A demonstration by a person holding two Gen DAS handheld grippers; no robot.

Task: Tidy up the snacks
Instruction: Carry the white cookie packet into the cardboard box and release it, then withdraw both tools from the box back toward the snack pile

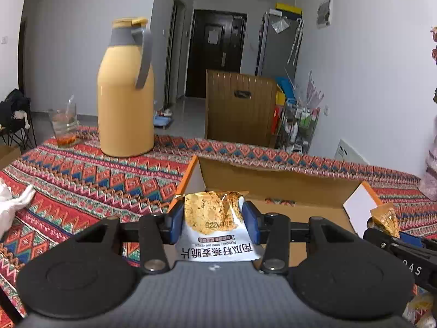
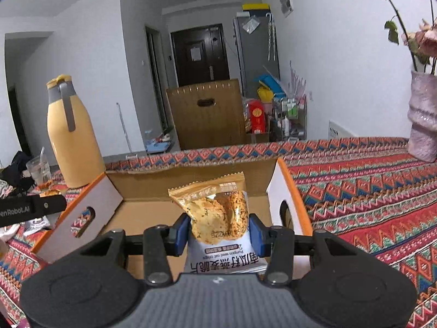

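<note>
My left gripper (image 1: 212, 222) is shut on a snack packet (image 1: 211, 216) of oat crisps, white and gold, pinched between its blue pads above the near left corner of an open cardboard box (image 1: 273, 183). My right gripper (image 2: 218, 231) is shut on a second, identical snack packet (image 2: 215, 210) held upright over the same cardboard box (image 2: 142, 188). The box has orange-edged flaps with handle cut-outs, and its brown floor shows bare. At the right edge of the left wrist view the right gripper with its packet (image 1: 383, 217) shows.
A patterned red tablecloth (image 1: 82, 180) covers the table. A tall yellow thermos jug (image 1: 125, 93) and a glass cup (image 1: 64, 125) stand at the back left. A pink vase with dried flowers (image 2: 423, 114) stands at the back right. A white-gloved hand (image 1: 11, 205) lies left.
</note>
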